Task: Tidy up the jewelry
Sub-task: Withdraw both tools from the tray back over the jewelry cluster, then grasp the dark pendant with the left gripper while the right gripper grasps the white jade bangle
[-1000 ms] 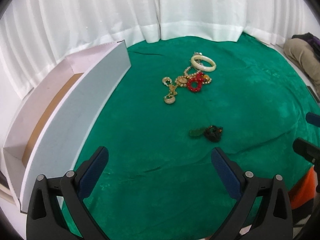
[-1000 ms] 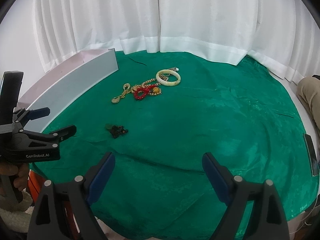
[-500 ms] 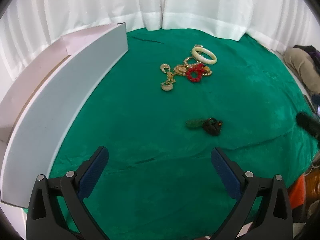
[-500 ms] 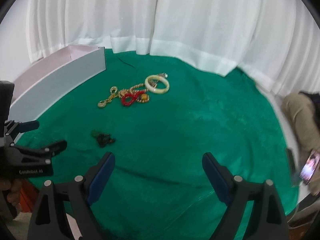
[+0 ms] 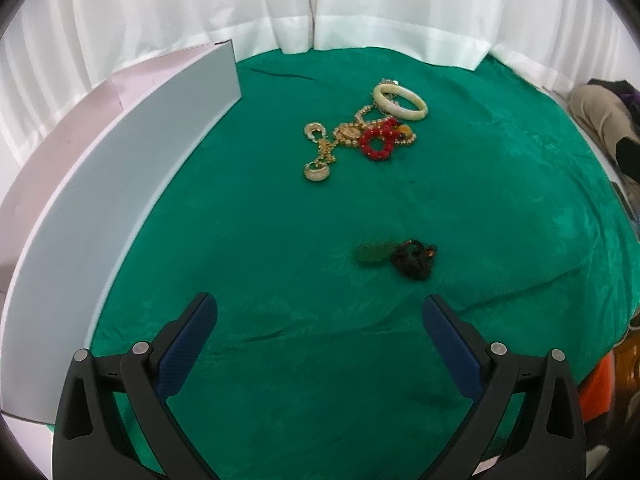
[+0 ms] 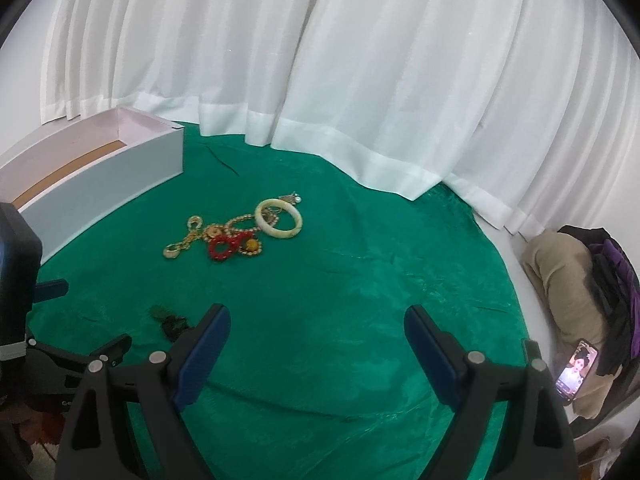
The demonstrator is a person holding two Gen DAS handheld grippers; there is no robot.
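A heap of jewelry lies on the green cloth [image 5: 256,240]: a cream bangle [image 5: 400,101], a red bead bracelet [image 5: 377,144] and gold chains [image 5: 320,152]. The heap also shows in the right wrist view, with the bangle [image 6: 278,218] and red bracelet [image 6: 222,247]. Nearer lies a green pendant [image 5: 372,254] with a dark cord bundle [image 5: 414,259]. My left gripper [image 5: 318,320] is open and empty, just short of the pendant. My right gripper [image 6: 316,330] is open and empty, above the cloth's front.
A long white open box [image 5: 120,176] stands along the left edge; it also shows in the right wrist view [image 6: 100,188]. White curtains [image 6: 360,80] hang behind. A seated person [image 6: 568,280] and a phone [image 6: 574,372] are at the right.
Both grippers have lifted and pulled back. The right view has swung to the right, so the jewelry sits further left. The left gripper has moved a little toward the pendant.
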